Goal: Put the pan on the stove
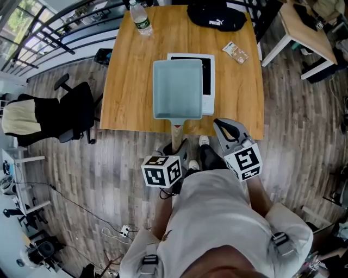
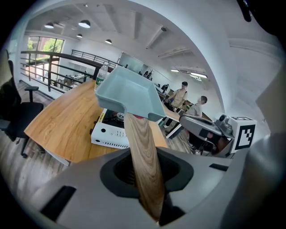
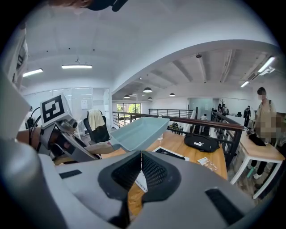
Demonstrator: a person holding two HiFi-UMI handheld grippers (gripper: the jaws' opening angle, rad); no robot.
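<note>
A light blue square pan (image 1: pixel 178 89) with a wooden handle (image 1: pixel 177 133) hangs in the air above the white portable stove (image 1: pixel 208 100) and covers most of it. My left gripper (image 1: pixel 175 147) is shut on the handle (image 2: pixel 143 152) at the table's near edge. In the left gripper view the pan (image 2: pixel 129 94) tilts up over the stove (image 2: pixel 109 132). My right gripper (image 1: pixel 225 129) is just right of the handle with its jaws shut and nothing between them. In the right gripper view the right gripper (image 3: pixel 141 172) points at the pan (image 3: pixel 138 133).
The wooden table (image 1: pixel 130 81) also carries a water bottle (image 1: pixel 141 19), a black bag (image 1: pixel 216 16) at the far edge and a small packet (image 1: pixel 235 52). A black office chair (image 1: pixel 60 114) stands to the left and a white desk (image 1: pixel 304 32) to the right.
</note>
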